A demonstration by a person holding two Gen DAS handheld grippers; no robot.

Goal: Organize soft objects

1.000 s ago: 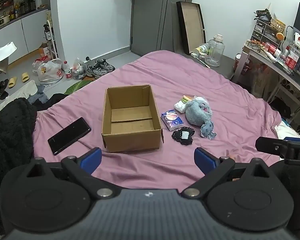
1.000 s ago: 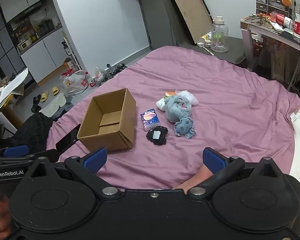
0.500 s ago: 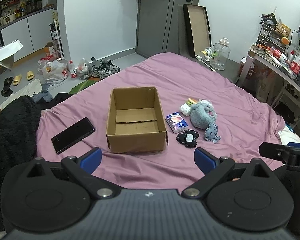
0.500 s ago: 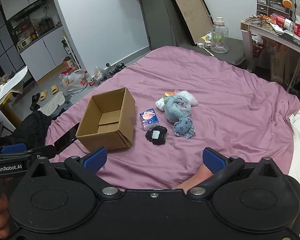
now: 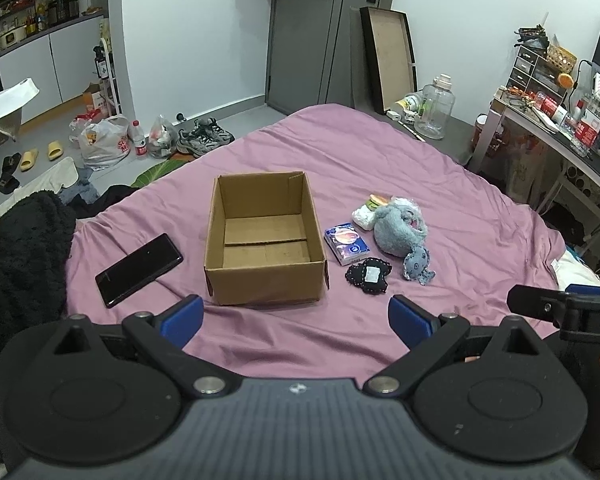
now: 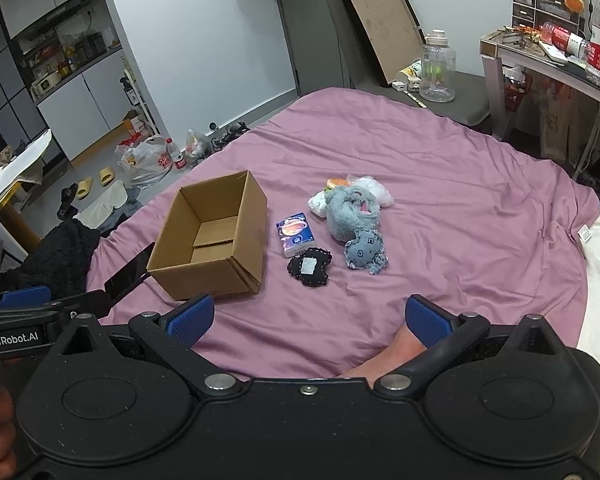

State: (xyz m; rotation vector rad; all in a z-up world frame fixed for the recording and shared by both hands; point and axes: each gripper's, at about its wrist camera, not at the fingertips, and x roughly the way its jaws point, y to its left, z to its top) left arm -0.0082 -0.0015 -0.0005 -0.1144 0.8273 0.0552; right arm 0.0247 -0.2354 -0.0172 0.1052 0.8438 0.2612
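Both tongs gape empty; your right tongs sit nearer the black plush, just right of the box.

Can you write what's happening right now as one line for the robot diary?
stage: before first pick | left tool: open, empty | right tool: open, empty | cardboard box: empty | grey plush: on bed, right of box

Matt cardboard box, fuzzy plush toy, glossy phone
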